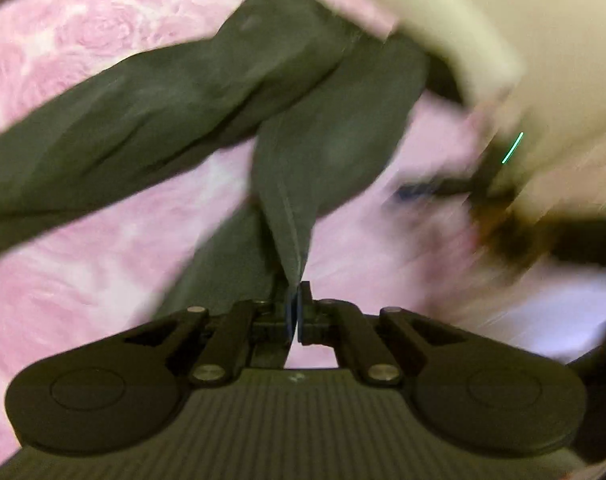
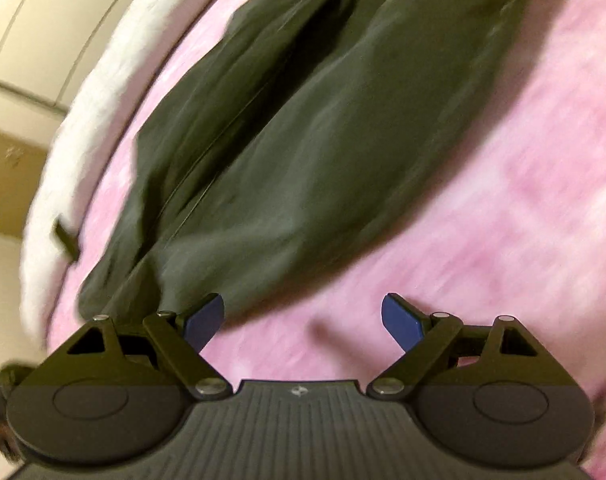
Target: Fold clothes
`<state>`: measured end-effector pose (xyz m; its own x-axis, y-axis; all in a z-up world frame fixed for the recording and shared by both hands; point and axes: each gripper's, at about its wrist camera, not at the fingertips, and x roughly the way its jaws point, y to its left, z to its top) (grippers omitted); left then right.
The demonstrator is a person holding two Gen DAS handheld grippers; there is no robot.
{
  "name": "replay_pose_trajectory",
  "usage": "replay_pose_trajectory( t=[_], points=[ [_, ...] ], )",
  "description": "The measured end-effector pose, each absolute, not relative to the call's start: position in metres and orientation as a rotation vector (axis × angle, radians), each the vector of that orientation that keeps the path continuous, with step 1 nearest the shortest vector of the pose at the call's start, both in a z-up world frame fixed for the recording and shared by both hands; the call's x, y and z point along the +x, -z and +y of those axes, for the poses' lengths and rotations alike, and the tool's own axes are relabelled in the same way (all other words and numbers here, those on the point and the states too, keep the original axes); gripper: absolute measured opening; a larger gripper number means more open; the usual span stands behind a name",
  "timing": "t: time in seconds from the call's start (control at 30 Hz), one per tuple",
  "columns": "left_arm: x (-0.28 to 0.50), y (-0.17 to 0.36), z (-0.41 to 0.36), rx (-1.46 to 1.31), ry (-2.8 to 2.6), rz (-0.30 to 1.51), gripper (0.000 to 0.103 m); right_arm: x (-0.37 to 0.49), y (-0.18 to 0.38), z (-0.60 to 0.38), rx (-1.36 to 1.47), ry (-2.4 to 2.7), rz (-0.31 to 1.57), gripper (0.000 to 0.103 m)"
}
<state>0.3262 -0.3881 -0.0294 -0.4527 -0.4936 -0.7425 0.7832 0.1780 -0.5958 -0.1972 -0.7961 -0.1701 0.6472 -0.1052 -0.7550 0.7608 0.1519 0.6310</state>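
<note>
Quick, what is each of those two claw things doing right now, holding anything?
Left gripper: closed, its fingers pinching a fold of the dark green garment.
Right gripper: open, holding nothing, fingers spread over the pink blanket at the garment's edge.

The left claw (image 1: pixel 296 304) is built of matte black plastic, with two round housings joined by linkage bars that are fastened with silver screws. A ribbed grey plate with a small emblem is set between the housings. The same black build, silver screws and ribbed plate are seen on the right claw (image 2: pixel 303 320), whose fingertips (image 2: pixel 399 320) are faced with blue pads.
</note>
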Motion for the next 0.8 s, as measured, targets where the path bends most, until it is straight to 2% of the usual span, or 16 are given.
replay_pose_trajectory(
  t=[0.1, 0.2, 0.27, 0.43, 0.53, 0.67, 0.8],
  points=[
    [0.351, 0.01, -0.385, 0.1, 1.539, 1.481, 0.0, -0.181, 0.173, -0.767, 1.317, 0.56, 0.615, 0.088],
    [0.369, 0.016, -0.387, 0.189, 1.465, 1.484, 0.0, -0.165, 0.177, -0.738, 1.337, 0.487, 0.622, 0.088],
    [0.378, 0.04, -0.39, 0.314, 1.389, 1.483, 0.0, -0.155, 0.18, -0.719, 1.34, 0.466, 0.629, 0.088],
    [0.388, 0.105, -0.38, 0.565, 1.227, 1.436, 0.016, -0.141, 0.182, -0.686, 1.323, 0.524, 0.622, 0.088],
    [0.38, 0.113, -0.36, 0.583, 1.204, 1.371, 0.02, -0.145, 0.18, -0.678, 1.306, 0.602, 0.611, 0.088],
    [0.337, 0.102, -0.338, 0.675, 1.21, 1.213, 0.033, -0.151, 0.176, -0.675, 1.281, 0.712, 0.614, 0.088],
    [0.275, 0.092, -0.347, 0.79, 1.231, 1.04, 0.036, -0.175, 0.153, -0.698, 1.233, 0.841, 0.623, 0.088]
  ],
)
